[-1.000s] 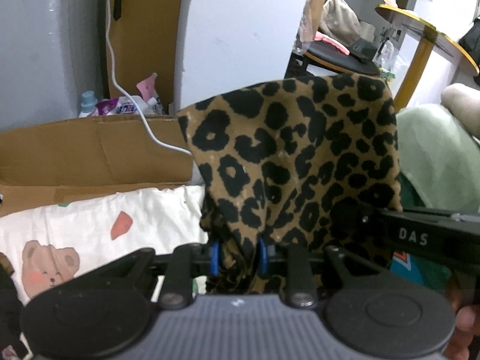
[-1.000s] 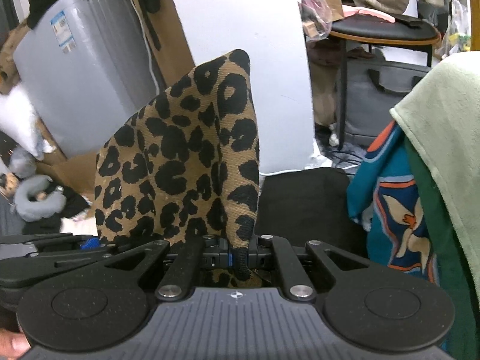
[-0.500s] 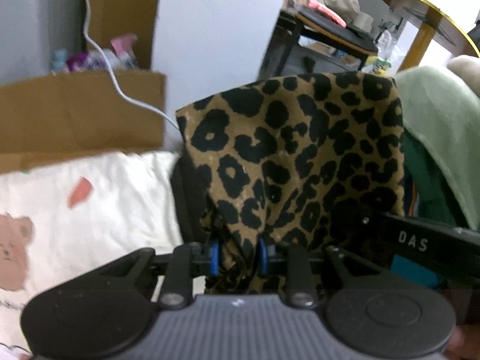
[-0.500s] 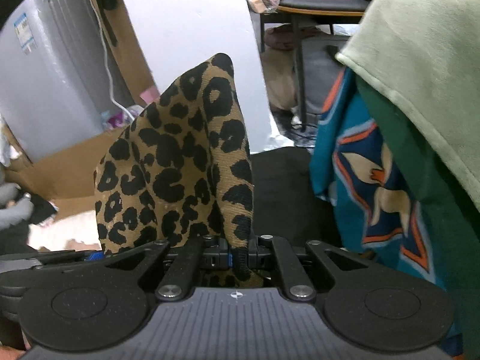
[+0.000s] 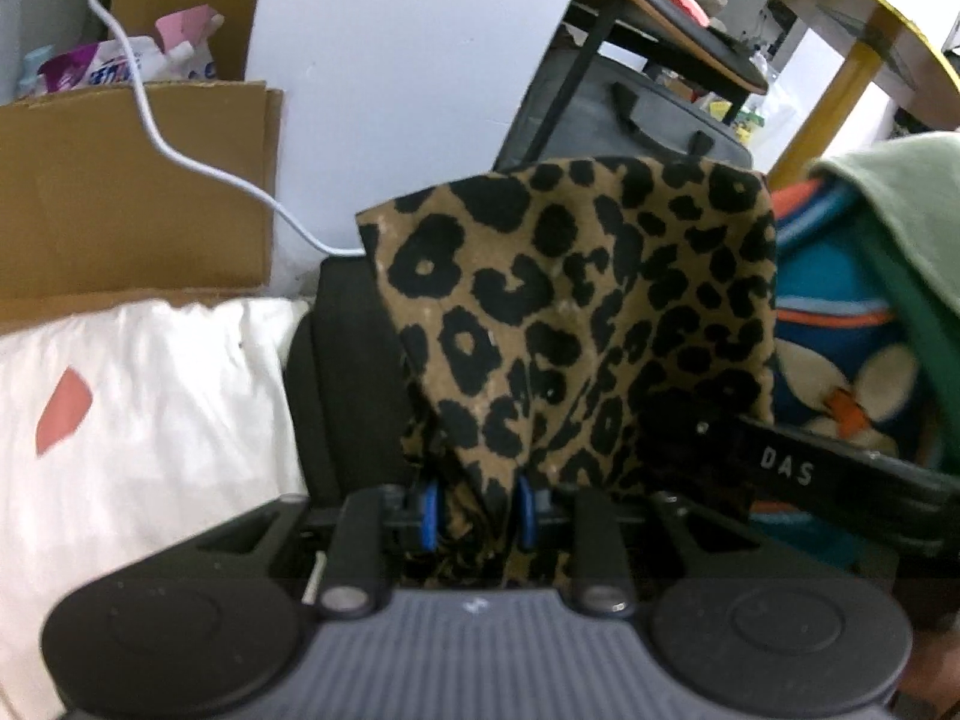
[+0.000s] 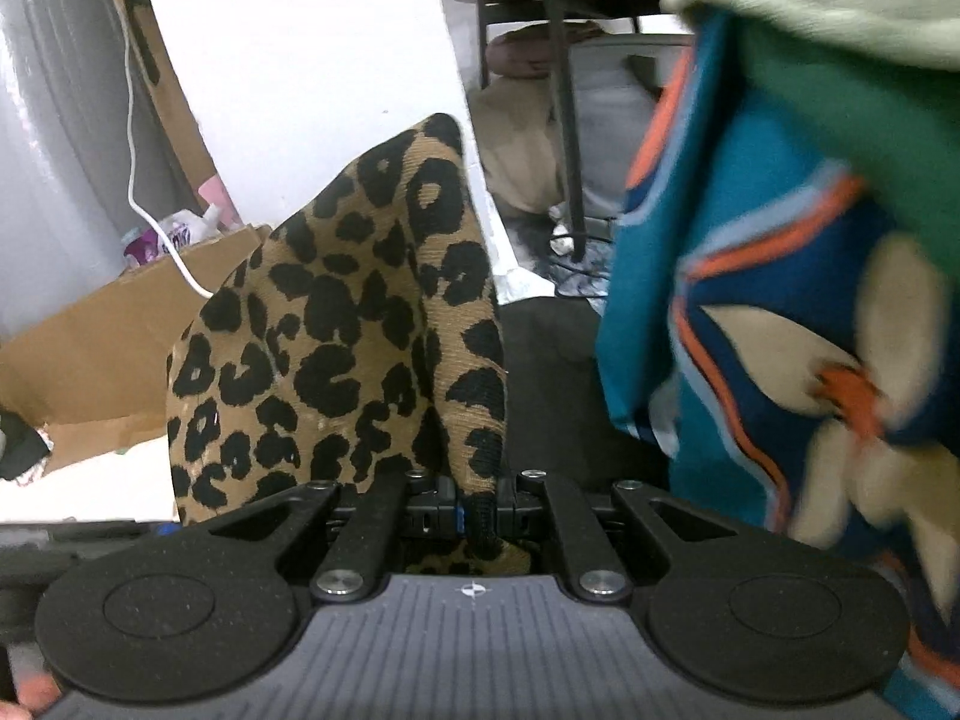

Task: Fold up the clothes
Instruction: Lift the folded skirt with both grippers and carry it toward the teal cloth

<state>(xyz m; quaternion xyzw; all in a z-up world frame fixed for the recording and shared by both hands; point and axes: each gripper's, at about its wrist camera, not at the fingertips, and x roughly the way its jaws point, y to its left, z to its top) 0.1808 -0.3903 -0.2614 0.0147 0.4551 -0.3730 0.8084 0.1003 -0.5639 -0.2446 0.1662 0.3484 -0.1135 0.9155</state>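
Observation:
A leopard-print garment fills the middle of the left wrist view, standing up from my left gripper, which is shut on a bunched fold of it between the blue pads. In the right wrist view the same leopard-print garment rises as a peak, and my right gripper is shut on its narrow edge. The right gripper's black body shows at the right of the left wrist view, close beside the cloth. The garment's lower part is hidden behind both gripper bodies.
A pile of clothes, teal floral under pale green, hangs close on the right. A black seat lies below the garment. White bedding, flattened cardboard, a white cable and a white panel stand to the left and behind.
Both grippers have carried the leopard garment rightward, toward the teal and green clothes pile, which now looms larger. The black seat has come into view below. Both grips are unchanged.

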